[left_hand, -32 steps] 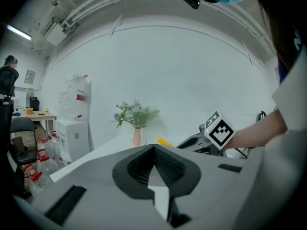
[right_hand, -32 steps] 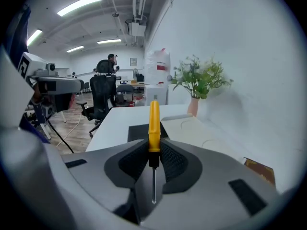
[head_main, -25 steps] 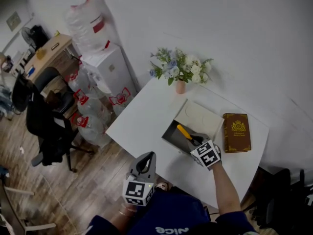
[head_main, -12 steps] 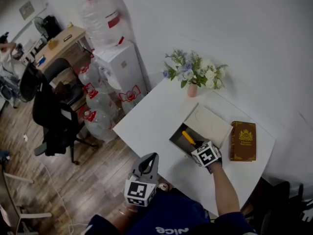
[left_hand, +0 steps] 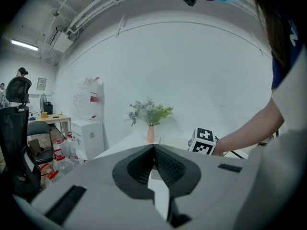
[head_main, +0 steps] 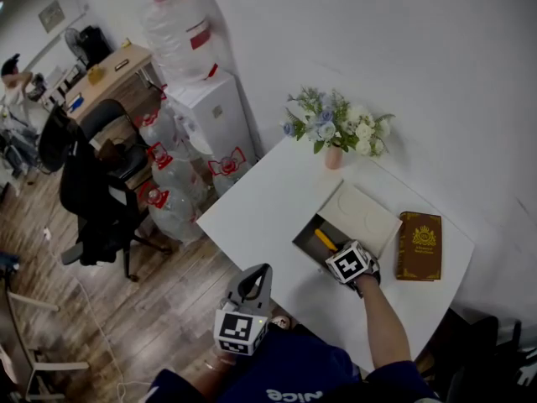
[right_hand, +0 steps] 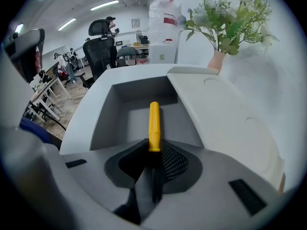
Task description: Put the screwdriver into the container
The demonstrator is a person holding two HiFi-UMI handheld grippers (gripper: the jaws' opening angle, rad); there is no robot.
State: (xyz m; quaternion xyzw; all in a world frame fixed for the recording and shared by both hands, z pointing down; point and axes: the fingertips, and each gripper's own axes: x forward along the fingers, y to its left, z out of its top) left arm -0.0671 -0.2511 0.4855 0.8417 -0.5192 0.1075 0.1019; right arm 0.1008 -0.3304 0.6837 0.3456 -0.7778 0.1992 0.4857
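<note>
Right gripper clamped on the yellow-handled screwdriver. Handle points down into the open grey rectangular plastic container. Left gripper: jaws together, empty, away from the table. Risk: if released at this tilt, the tool could strike a wall and bounce out.

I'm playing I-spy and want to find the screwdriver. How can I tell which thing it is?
Find the white table by the wall, then the open grey container on it, near the brown book. The screwdriver pokes into that container, held by the right gripper. Its plain, bright yellow stick of a handle looks like nothing else on the table.
</note>
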